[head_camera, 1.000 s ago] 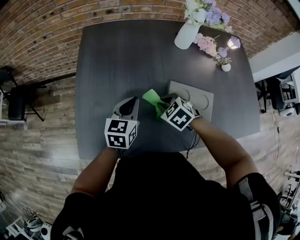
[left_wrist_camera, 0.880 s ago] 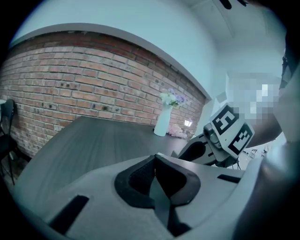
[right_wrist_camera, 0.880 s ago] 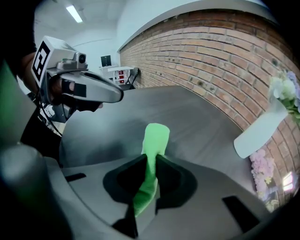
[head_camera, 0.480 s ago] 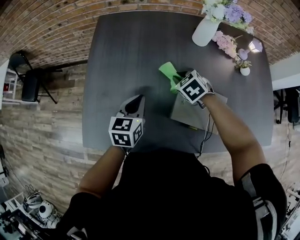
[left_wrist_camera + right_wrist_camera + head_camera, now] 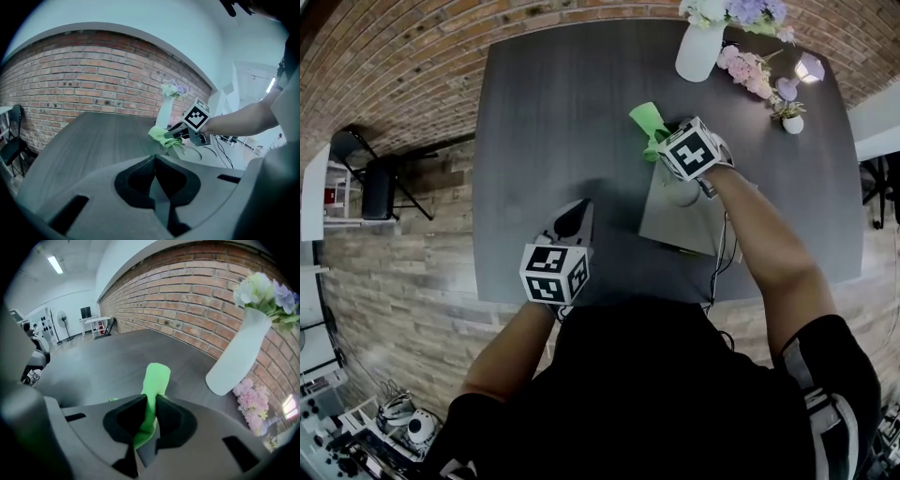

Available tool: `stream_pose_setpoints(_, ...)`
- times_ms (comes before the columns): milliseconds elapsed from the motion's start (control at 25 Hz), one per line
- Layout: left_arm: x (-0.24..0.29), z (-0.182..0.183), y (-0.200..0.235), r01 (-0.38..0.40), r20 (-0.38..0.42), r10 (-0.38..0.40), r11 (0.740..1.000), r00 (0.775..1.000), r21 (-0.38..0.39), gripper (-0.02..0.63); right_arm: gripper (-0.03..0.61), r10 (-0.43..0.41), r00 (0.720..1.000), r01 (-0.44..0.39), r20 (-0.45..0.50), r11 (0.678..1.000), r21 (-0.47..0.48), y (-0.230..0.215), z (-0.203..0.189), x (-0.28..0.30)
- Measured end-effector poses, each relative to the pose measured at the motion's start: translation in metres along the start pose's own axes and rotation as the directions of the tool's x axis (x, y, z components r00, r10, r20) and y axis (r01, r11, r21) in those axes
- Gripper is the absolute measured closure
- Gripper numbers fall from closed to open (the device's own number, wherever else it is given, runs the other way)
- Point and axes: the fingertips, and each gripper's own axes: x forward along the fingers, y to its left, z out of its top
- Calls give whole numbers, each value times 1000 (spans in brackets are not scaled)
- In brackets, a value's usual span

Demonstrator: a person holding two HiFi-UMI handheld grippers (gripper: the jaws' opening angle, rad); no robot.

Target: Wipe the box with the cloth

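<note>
Pinching cloth (image 5: 155,378), right hand-held gripper (image 5: 149,400); head view shows box (image 5: 675,223).

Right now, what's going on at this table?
A person works with a gripper in each hand. The right gripper is shut on a green cloth, held at the far corner of the grey box on the dark table. The left gripper is shut and empty, off to the box's left, nearer the person. Whether the cloth touches the box is unclear.
</note>
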Motion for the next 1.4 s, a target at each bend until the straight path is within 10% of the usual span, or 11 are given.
stream_pose_setpoints(1400,60,20,-131,336,-80,-327,929,942,156,604,522,-233,956,279,-177,909,310,-96,-223,-151)
